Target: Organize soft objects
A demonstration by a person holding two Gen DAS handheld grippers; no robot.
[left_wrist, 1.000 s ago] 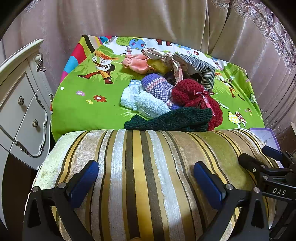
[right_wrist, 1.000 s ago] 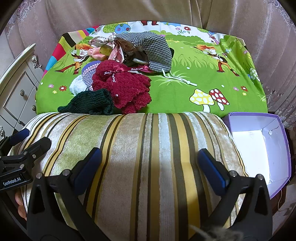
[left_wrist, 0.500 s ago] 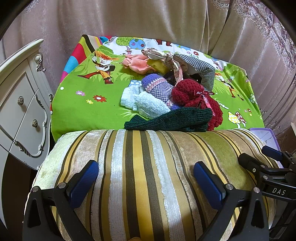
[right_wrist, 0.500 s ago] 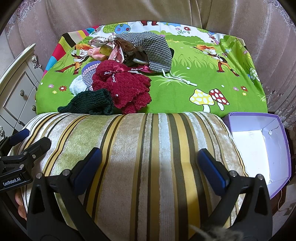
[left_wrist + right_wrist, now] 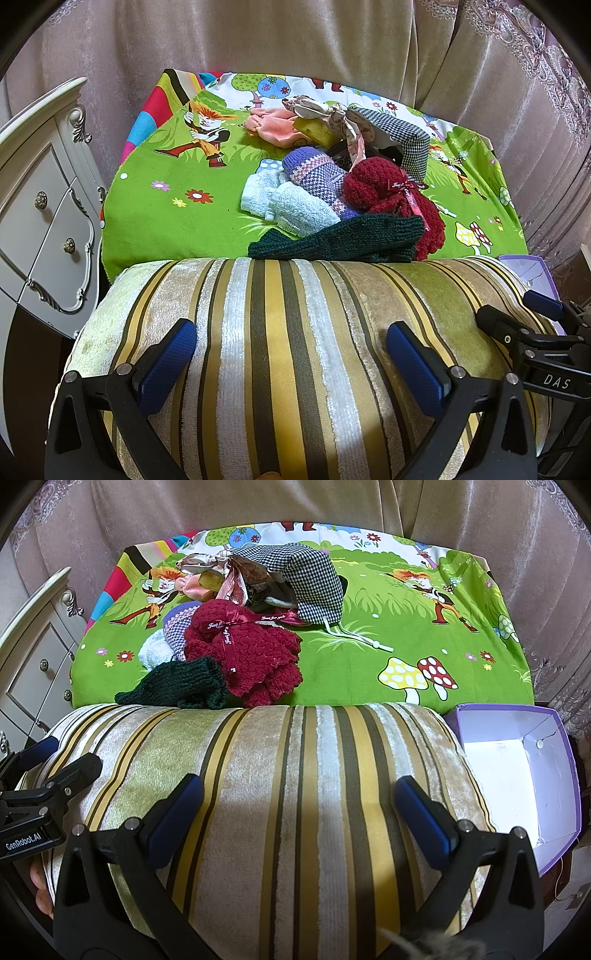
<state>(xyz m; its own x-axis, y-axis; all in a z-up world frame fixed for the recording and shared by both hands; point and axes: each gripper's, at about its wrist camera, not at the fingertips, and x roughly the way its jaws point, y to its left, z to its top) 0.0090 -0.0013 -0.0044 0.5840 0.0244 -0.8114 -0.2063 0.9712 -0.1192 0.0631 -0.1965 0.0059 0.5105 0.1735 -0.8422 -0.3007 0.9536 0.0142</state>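
A pile of soft things lies on the green cartoon sheet [image 5: 177, 221]: a dark green knit piece [image 5: 332, 240] nearest me, a dark red knit item with a ribbon [image 5: 243, 646], a purple patterned mitten [image 5: 317, 177], pale blue fluffy mittens [image 5: 291, 206], a pink cloth [image 5: 273, 125] and a checked hat [image 5: 314, 579]. My left gripper [image 5: 291, 358] is open and empty above the striped cushion [image 5: 295, 332]. My right gripper [image 5: 299, 816] is open and empty above the same cushion [image 5: 295, 775]. Each gripper shows at the edge of the other's view.
An open purple box with a white inside [image 5: 517, 775] stands right of the cushion. A white dresser with drawers [image 5: 40, 221] stands at the left. Pinkish curtains [image 5: 295, 37] hang behind the sheet.
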